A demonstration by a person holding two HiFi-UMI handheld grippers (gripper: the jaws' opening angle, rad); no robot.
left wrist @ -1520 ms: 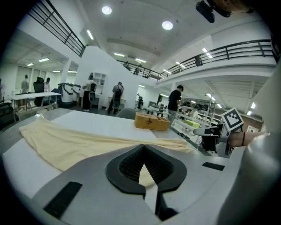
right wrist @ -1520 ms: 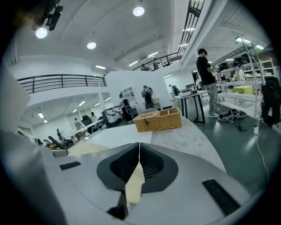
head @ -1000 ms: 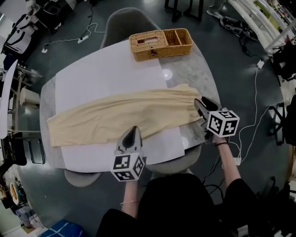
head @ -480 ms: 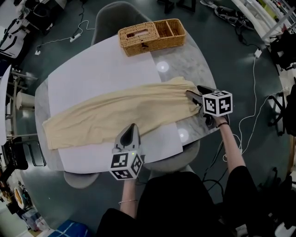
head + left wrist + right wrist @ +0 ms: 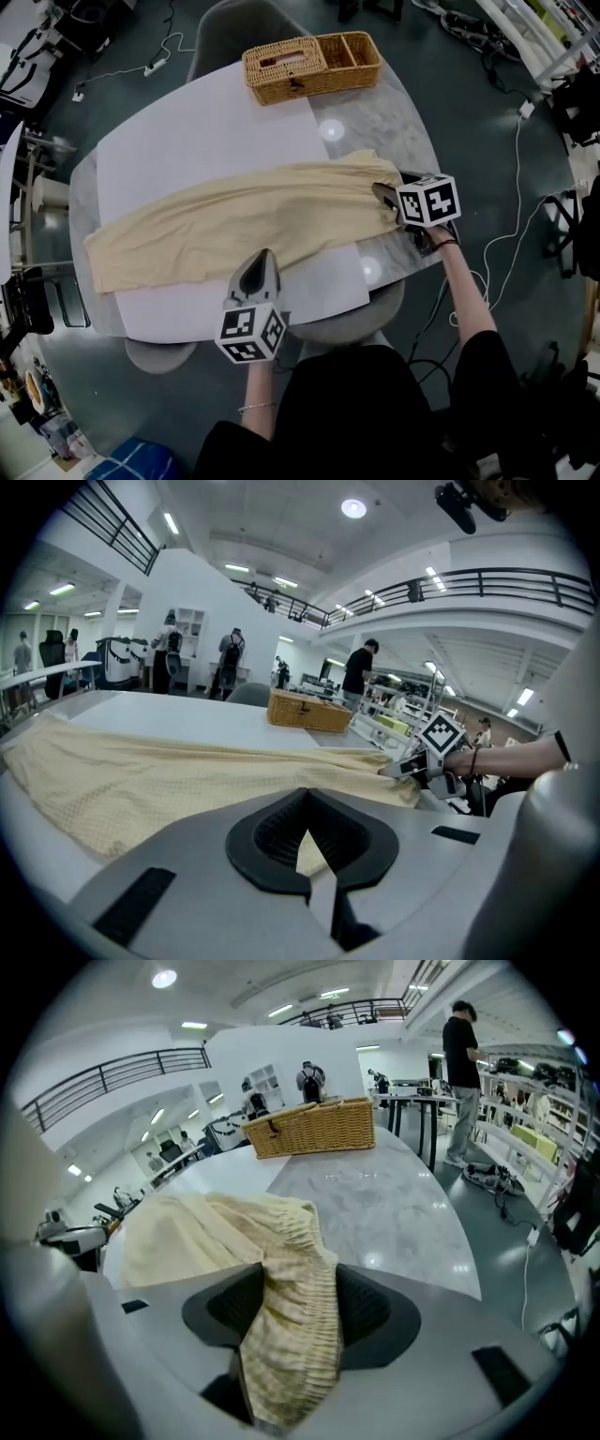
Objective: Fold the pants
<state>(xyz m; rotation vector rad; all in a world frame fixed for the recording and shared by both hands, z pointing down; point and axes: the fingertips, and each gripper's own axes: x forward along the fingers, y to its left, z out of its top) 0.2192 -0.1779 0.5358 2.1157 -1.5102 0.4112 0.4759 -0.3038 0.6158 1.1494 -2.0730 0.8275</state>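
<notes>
Now the right gripper (image 5: 382, 194), jaws just opened, straddles the pants waistband (image 5: 286, 1241).

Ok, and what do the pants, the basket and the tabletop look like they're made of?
Pants: soft cloth, pale yellow, matte; it drapes and gathers into fine pleats at the waist. Basket: woven wicker or rattan, tan; the weave shows. Tabletop: probably polished marble or an imitation, grey-veined, with lamp glare on it.
</notes>
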